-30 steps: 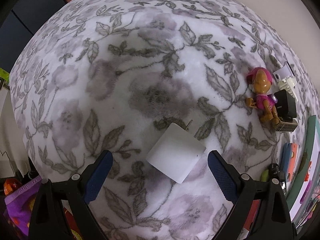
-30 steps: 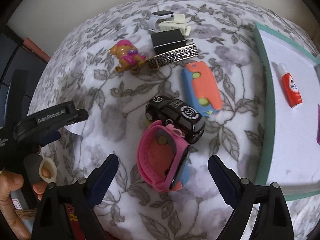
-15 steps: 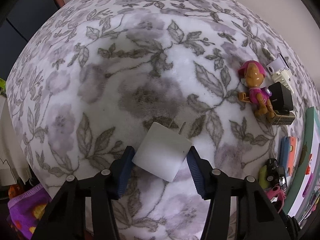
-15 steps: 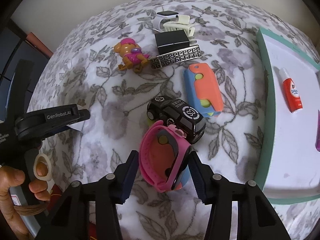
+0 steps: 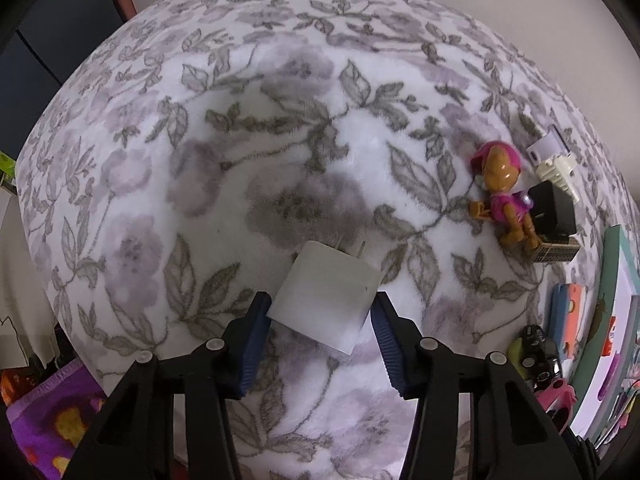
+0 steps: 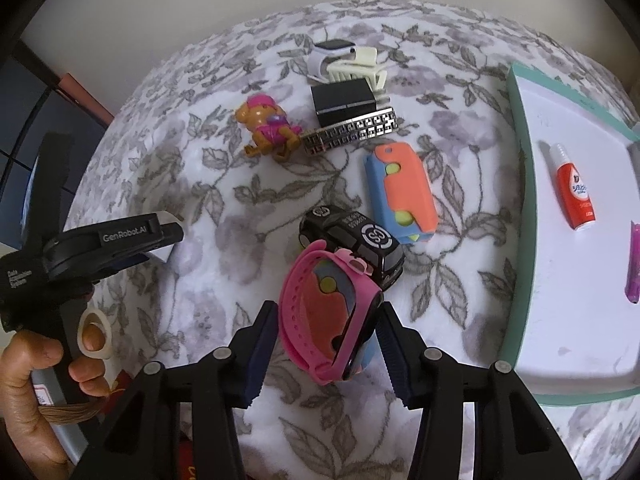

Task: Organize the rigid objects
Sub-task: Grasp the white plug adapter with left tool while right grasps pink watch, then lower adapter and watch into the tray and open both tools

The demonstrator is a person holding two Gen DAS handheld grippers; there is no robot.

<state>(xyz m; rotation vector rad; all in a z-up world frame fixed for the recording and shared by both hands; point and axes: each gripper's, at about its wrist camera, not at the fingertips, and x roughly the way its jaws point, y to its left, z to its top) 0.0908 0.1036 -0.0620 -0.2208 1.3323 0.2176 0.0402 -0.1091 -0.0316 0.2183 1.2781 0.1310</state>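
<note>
A white cube charger (image 5: pixel 328 296), prongs pointing away, lies on the floral blanket (image 5: pixel 240 140). My left gripper (image 5: pixel 320 320) has its blue pads against both sides of the cube, and the jaws are still closing on it. In the right wrist view my right gripper (image 6: pixel 326 328) is shut on a pink child's watch (image 6: pixel 304 280), one pad on each side of its band. The watch leans against a black toy car (image 6: pixel 352 240). The left gripper (image 6: pixel 168 240) shows there at the left, over the charger (image 6: pixel 166 216), with a hand (image 6: pixel 40 360) holding it.
Beyond the car lie a blue and orange case (image 6: pixel 404 196), a toy dog figure (image 6: pixel 266 128), a patterned clip (image 6: pixel 352 132), a black box (image 6: pixel 344 100) and a cream hair claw (image 6: pixel 356 66). A teal-rimmed white tray (image 6: pixel 520 200) at the right holds a glue bottle (image 6: pixel 574 192).
Both grippers went from wide open to closed: the left onto the white charger, the right onto the pink watch. Neither hand shifted much.
</note>
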